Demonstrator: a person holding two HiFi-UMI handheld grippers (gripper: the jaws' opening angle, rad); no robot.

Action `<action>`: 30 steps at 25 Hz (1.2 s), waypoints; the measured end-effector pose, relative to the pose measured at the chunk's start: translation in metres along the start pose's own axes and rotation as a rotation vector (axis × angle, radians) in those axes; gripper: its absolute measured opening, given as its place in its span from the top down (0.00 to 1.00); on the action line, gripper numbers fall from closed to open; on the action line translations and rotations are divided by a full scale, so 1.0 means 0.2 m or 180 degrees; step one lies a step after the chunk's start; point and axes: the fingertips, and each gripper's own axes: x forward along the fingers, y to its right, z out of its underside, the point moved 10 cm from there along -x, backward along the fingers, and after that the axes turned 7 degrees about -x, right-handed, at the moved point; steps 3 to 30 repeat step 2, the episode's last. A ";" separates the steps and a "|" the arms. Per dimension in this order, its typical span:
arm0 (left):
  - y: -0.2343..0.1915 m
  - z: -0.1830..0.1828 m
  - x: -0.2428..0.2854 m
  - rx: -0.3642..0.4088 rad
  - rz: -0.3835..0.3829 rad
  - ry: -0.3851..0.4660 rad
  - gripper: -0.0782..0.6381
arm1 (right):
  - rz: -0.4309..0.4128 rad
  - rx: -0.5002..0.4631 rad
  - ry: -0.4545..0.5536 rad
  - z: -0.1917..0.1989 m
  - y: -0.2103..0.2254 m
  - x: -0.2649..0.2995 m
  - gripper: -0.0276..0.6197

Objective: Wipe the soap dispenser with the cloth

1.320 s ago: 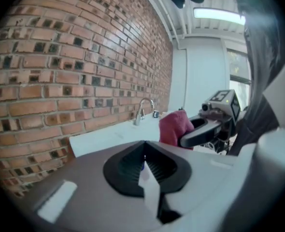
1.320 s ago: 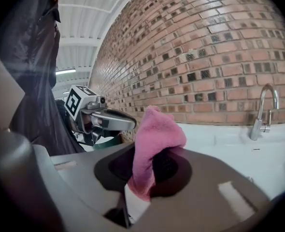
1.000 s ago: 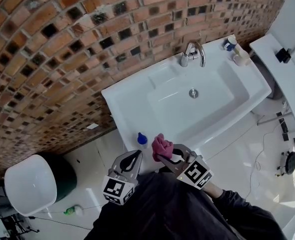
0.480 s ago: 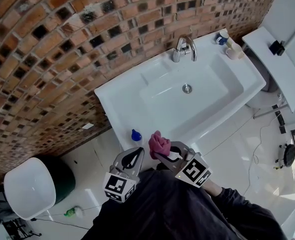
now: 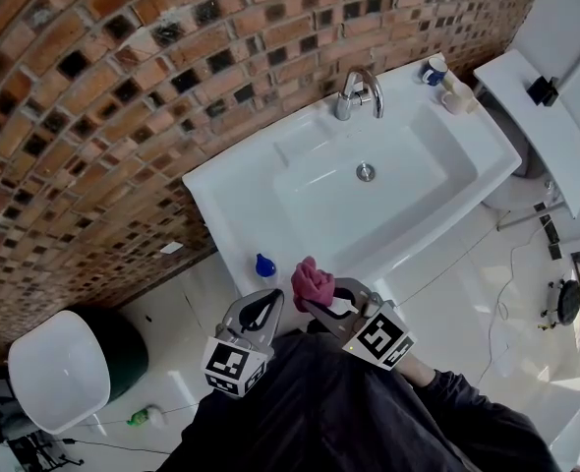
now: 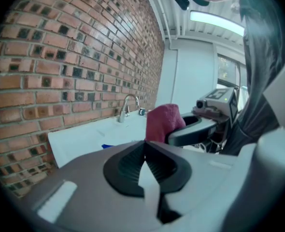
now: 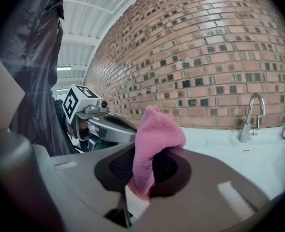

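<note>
Pinches crumpled pink terry cloth (image 5: 313, 281) in right gripper (image 5: 315, 308), just off white ceramic sink's (image 5: 221, 200) near rim. Holds left gripper (image 5: 266, 303) pressed together, empty, alongside. Faces small blue-capped soap dispenser (image 5: 263, 264), upright on sink's near-left corner, just ahead of left gripper, slightly left of cloth.

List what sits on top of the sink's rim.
A faucet, a blue-topped soap dispenser at the near corner, a blue cup and pale bottle at the far corner. The pink cloth hides part of the near rim.
</note>
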 end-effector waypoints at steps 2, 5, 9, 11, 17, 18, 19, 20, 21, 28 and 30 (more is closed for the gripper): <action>0.00 0.00 0.00 0.0004 0.0005 -0.0004 0.89 | 0.0012 -0.0007 0.0004 0.00 0.00 0.00 0.86; 0.00 0.00 0.00 0.0004 0.0005 -0.0004 0.89 | 0.0012 -0.0007 0.0004 0.00 0.00 0.00 0.86; 0.00 0.00 0.00 0.0004 0.0005 -0.0004 0.89 | 0.0012 -0.0007 0.0004 0.00 0.00 0.00 0.86; 0.00 0.00 0.00 0.0004 0.0005 -0.0004 0.89 | 0.0012 -0.0007 0.0004 0.00 0.00 0.00 0.86; 0.00 0.00 0.00 0.0004 0.0005 -0.0004 0.89 | 0.0012 -0.0007 0.0004 0.00 0.00 0.00 0.86; 0.00 0.00 0.00 0.0004 0.0005 -0.0004 0.89 | 0.0012 -0.0007 0.0004 0.00 0.00 0.00 0.86; 0.00 0.00 0.00 0.0004 0.0005 -0.0004 0.89 | 0.0012 -0.0007 0.0004 0.00 0.00 0.00 0.86; 0.00 0.00 0.00 0.0004 0.0005 -0.0004 0.89 | 0.0012 -0.0007 0.0004 0.00 0.00 0.00 0.86; 0.00 0.00 0.00 0.0004 0.0005 -0.0004 0.89 | 0.0012 -0.0007 0.0004 0.00 0.00 0.00 0.86; 0.00 0.00 0.00 0.0004 0.0005 -0.0004 0.89 | 0.0012 -0.0007 0.0004 0.00 0.00 0.00 0.86; 0.00 0.00 0.00 0.0004 0.0005 -0.0004 0.89 | 0.0012 -0.0007 0.0004 0.00 0.00 0.00 0.86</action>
